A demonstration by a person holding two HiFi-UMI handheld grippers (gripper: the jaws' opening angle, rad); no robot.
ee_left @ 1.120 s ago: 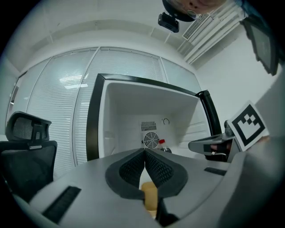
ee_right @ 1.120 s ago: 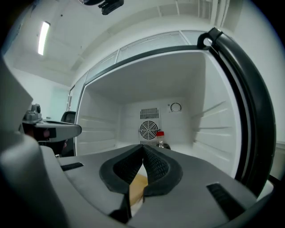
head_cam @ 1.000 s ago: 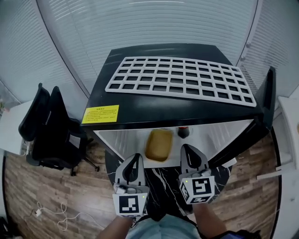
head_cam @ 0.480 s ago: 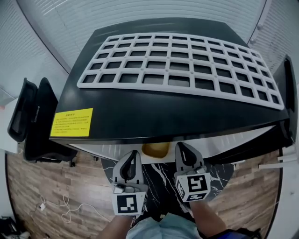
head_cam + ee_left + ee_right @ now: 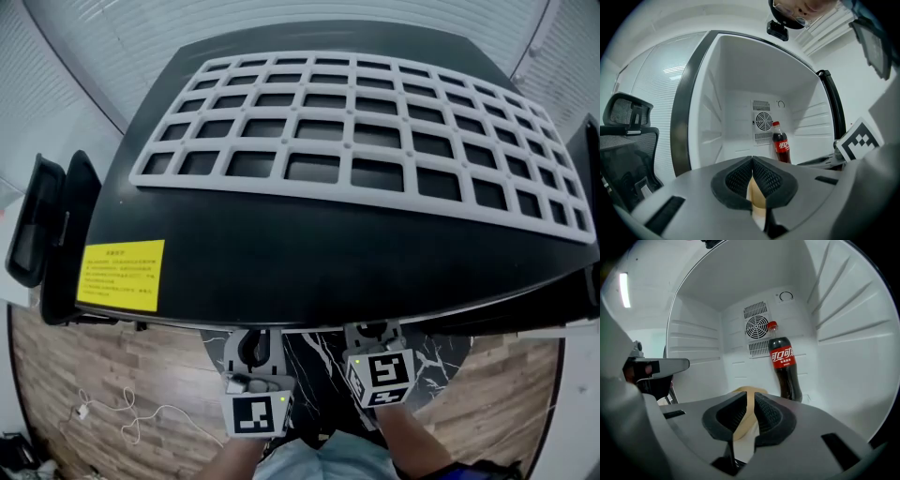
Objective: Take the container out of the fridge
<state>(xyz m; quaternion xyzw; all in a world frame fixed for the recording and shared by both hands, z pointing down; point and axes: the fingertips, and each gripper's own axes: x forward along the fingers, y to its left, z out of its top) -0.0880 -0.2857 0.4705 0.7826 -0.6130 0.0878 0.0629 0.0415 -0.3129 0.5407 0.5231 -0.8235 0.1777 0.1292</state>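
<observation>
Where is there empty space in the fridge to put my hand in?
The white fridge floor is bare from the ribbed left wall across to the dark cola bottle with a red label. It is crowded at the back right, where that bottle stands by the round fan vent, and at the front middle, where the tan container sits.

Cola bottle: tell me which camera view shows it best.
The right gripper view: the cola bottle stands large and upright before the fan grille, red label plain. The left gripper view shows it smaller, farther off. The head view shows none of it; the fridge's black top blocks it.
</observation>
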